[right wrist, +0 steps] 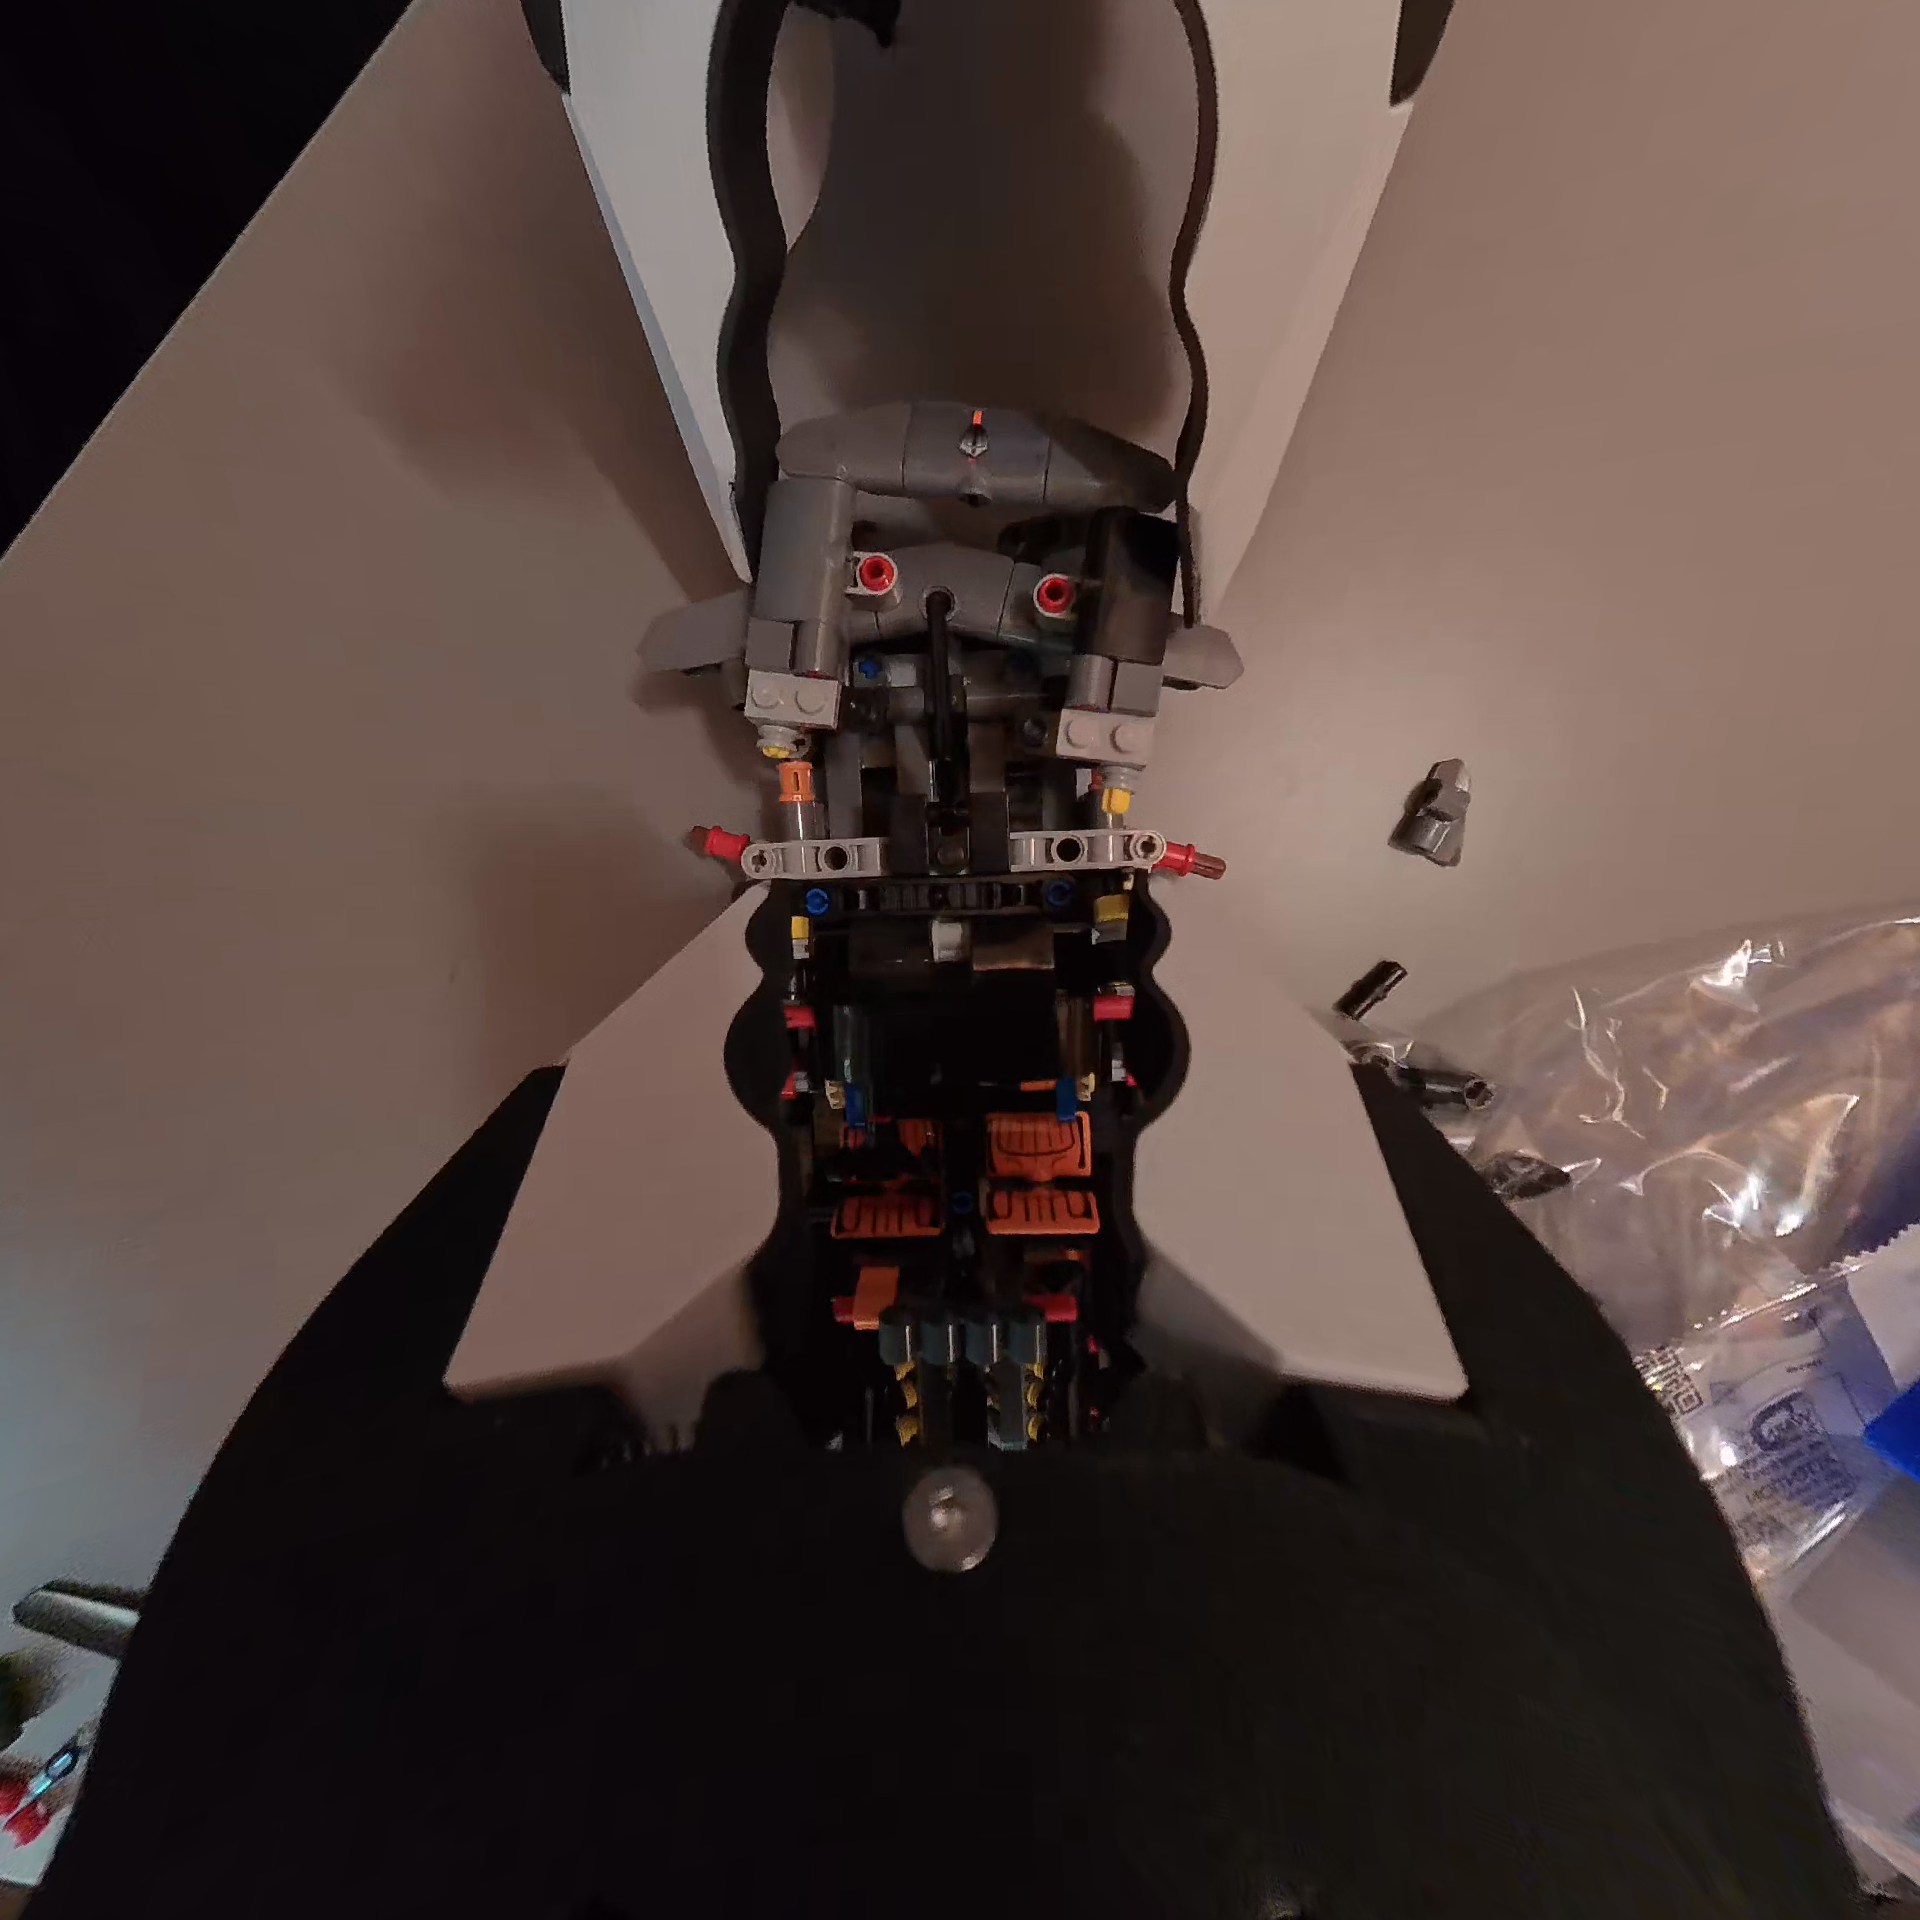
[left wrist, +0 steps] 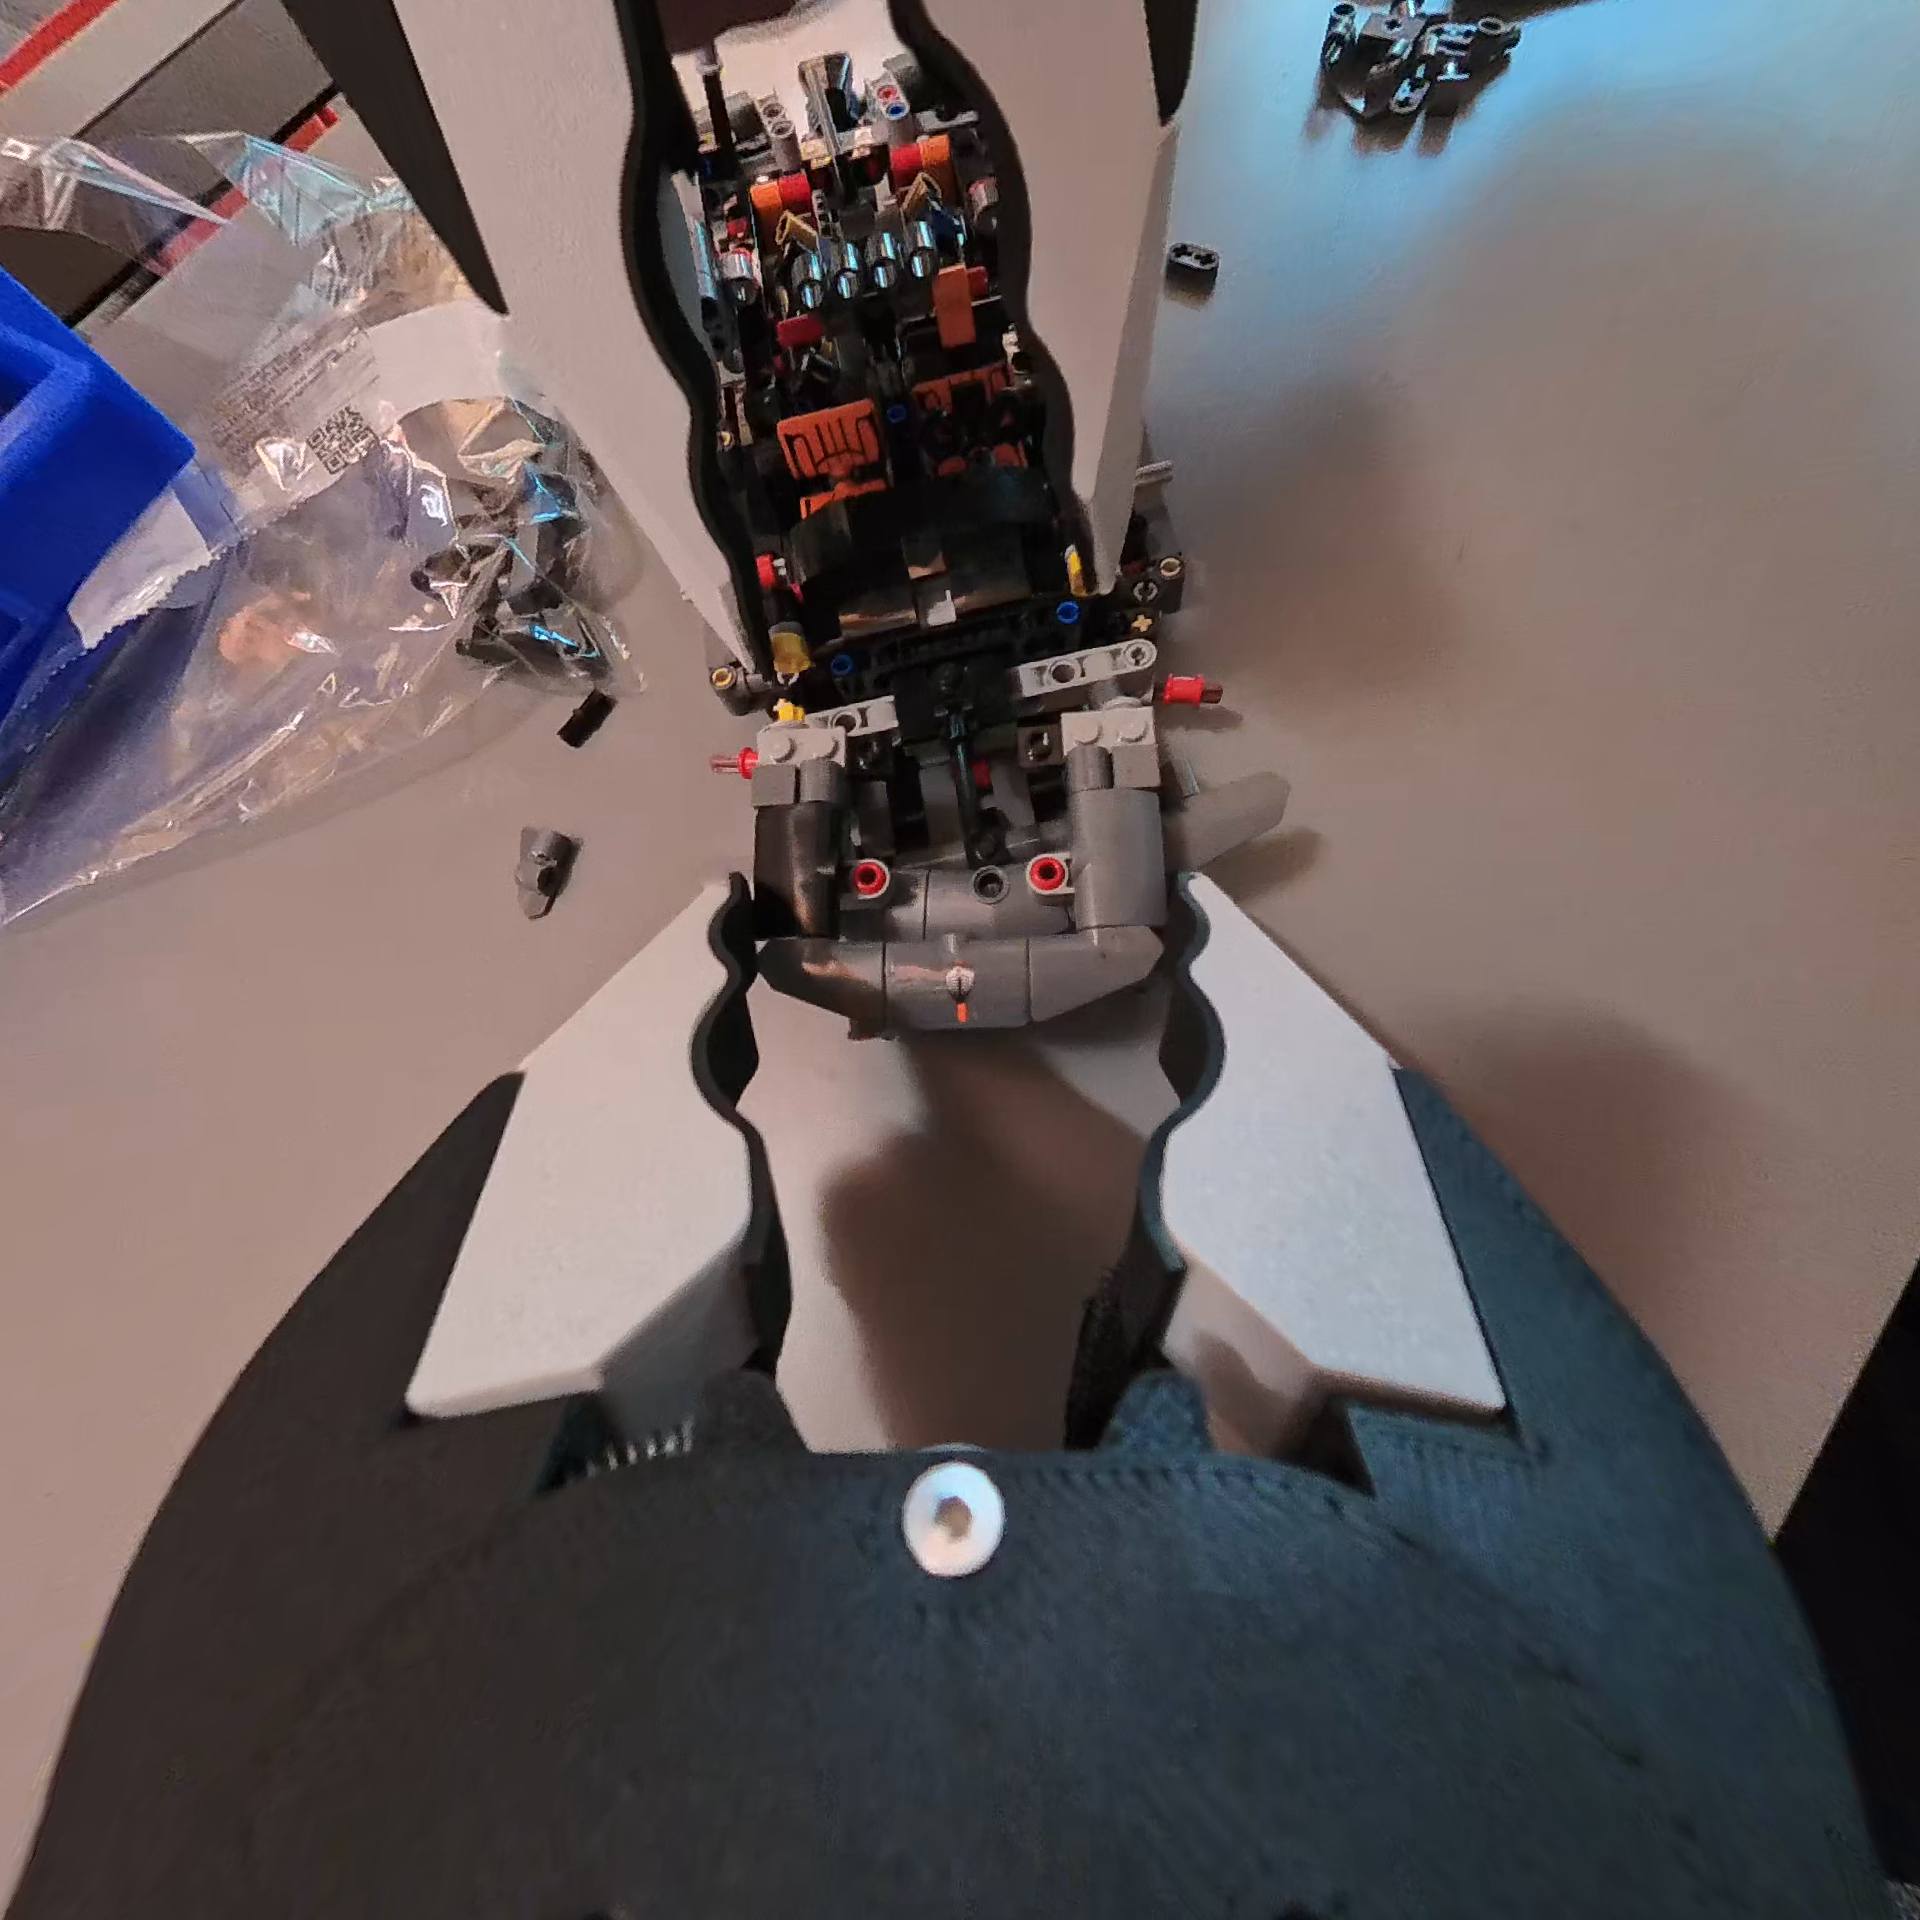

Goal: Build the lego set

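A long brick-built car model lies on the pale table (left wrist: pixel 1558 727). Its grey nose (left wrist: pixel 956 977) points toward my left gripper (left wrist: pixel 961 904), and the tips of both pads (left wrist: pixel 730 935) lie against the nose's sides. The right wrist view shows the same: the left gripper (right wrist: pixel 966 499) clasps the grey nose (right wrist: pixel 966 457) from the far side. My right gripper (right wrist: pixel 951 914) is shut on the model's black and orange body (right wrist: pixel 956 1174), with its pads (right wrist: pixel 750 1039) hugging both flanks. The left wrist view shows it at the top (left wrist: pixel 862 312).
A crumpled clear bag (left wrist: pixel 312 540) with small dark parts lies beside the model, next to a blue bin (left wrist: pixel 62 457). A loose grey piece (left wrist: pixel 542 868) and a black pin (left wrist: pixel 584 717) lie near it. A dark part cluster (left wrist: pixel 1413 57) sits far right. There is about 5 cm between the tips of the two grippers. The black pin (left wrist: pixel 584 717) lies around 7 cm away from my right fingertips. Look for it in the right wrist view (right wrist: pixel 1372 980) too.
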`<state>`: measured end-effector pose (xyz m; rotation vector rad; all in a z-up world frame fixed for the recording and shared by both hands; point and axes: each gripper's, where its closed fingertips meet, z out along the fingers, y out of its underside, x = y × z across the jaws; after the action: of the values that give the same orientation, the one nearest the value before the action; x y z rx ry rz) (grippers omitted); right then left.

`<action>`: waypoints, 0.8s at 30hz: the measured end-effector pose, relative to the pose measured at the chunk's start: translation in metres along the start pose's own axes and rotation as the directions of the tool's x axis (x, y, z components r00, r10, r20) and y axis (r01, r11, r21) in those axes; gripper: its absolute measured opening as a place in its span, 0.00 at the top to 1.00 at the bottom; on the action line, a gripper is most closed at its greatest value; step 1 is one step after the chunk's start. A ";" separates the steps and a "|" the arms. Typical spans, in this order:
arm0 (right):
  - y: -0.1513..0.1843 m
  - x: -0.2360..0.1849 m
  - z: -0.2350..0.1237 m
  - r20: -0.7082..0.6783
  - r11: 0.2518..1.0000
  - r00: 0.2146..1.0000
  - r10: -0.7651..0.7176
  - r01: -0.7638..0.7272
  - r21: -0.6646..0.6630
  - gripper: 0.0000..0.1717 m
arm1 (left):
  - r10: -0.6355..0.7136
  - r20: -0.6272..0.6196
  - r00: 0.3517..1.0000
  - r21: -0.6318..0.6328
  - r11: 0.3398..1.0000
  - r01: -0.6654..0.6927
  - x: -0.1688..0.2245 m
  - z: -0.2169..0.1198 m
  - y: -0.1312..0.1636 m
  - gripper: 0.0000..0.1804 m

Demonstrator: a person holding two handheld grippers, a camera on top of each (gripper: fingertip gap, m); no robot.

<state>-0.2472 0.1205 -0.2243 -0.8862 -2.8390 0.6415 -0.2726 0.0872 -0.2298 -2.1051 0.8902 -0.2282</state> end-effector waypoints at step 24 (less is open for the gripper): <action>0.035 -0.008 -0.007 -0.038 0.998 0.998 0.058 -0.059 -0.037 0.59 | 0.008 -0.002 1.000 0.029 1.000 -0.008 0.006 0.006 -0.009 0.57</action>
<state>-0.2204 0.1445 -0.2321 -0.9799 -2.8107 0.5728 -0.2614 0.0906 -0.2276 -2.0747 0.8911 -0.2380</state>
